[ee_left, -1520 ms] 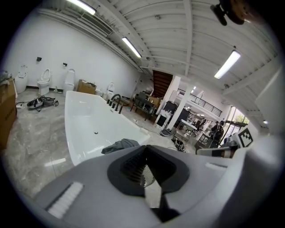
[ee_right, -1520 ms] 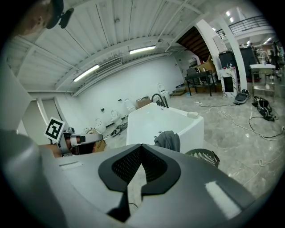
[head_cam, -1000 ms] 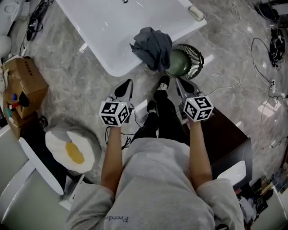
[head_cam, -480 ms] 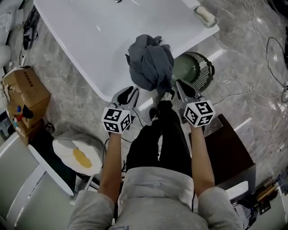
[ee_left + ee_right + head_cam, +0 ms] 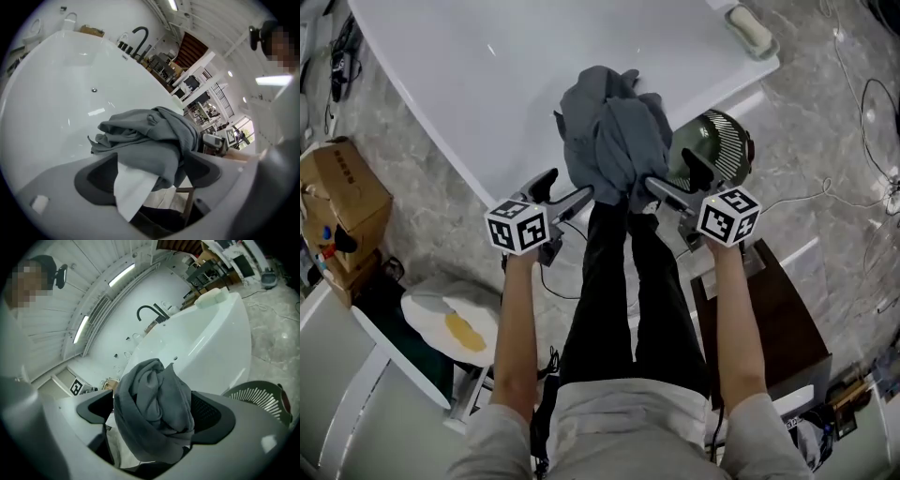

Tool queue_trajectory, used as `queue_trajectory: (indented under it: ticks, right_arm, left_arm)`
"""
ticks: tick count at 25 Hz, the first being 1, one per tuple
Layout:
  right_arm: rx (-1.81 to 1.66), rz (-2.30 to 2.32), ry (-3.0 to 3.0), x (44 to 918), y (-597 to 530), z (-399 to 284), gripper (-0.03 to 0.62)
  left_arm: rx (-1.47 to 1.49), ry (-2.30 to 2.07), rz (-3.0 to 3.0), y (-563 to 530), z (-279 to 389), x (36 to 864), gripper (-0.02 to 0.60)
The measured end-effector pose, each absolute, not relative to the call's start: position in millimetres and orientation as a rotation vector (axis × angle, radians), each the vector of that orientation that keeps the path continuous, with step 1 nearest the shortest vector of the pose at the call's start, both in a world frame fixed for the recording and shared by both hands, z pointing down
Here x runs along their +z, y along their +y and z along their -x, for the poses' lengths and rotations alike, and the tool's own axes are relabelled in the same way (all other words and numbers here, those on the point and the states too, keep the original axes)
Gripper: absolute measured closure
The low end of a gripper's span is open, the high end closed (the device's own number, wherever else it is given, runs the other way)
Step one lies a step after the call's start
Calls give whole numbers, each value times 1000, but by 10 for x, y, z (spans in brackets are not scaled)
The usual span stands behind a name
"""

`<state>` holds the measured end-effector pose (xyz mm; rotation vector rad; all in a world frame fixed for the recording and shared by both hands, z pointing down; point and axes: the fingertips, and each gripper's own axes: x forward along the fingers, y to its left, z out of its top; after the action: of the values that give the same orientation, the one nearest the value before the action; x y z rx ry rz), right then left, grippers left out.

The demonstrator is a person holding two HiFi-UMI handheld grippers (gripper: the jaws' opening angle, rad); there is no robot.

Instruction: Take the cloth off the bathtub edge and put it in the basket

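Note:
A crumpled grey cloth [image 5: 614, 141] hangs over the near edge of the white bathtub [image 5: 487, 75]. The green slatted basket [image 5: 717, 145] stands on the floor just right of it. My left gripper [image 5: 569, 186] is at the cloth's lower left and my right gripper [image 5: 668, 171] at its lower right. Both sets of jaws are opening. In the left gripper view the cloth [image 5: 150, 140] lies between the spread jaws of that gripper [image 5: 150, 173], mostly toward the right one. In the right gripper view the cloth [image 5: 154, 413] fills the gap of the gripper [image 5: 154, 427]; the basket [image 5: 260, 399] is at the right.
A cardboard box [image 5: 337, 206] and an egg-shaped cushion [image 5: 450, 314] lie on the floor at left. A dark brown block [image 5: 769, 300] sits at right behind my right arm. A soap bar [image 5: 750, 28] rests on the tub corner. Cables [image 5: 862, 84] run across the marble floor.
Both grippers have moved forward from above my feet to the cloth on the tub edge. Their jaws, shut before, now stand spread with the cloth between them.

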<state>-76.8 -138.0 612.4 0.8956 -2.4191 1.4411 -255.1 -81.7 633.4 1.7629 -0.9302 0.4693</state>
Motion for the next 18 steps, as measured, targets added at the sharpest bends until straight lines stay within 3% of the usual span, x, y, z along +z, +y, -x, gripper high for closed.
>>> queue_trajectory:
  ticks: [7,18]
  right_arm:
    - [1477,-818,-2357,6301,-1493,972,94]
    - [1627,-926,-2293,6407,-1468,1129,95]
  left_arm:
    - [286,-702,-1549,-969,2622,6515,78]
    - [332,-517,-1476,-1195,2420,6936,6]
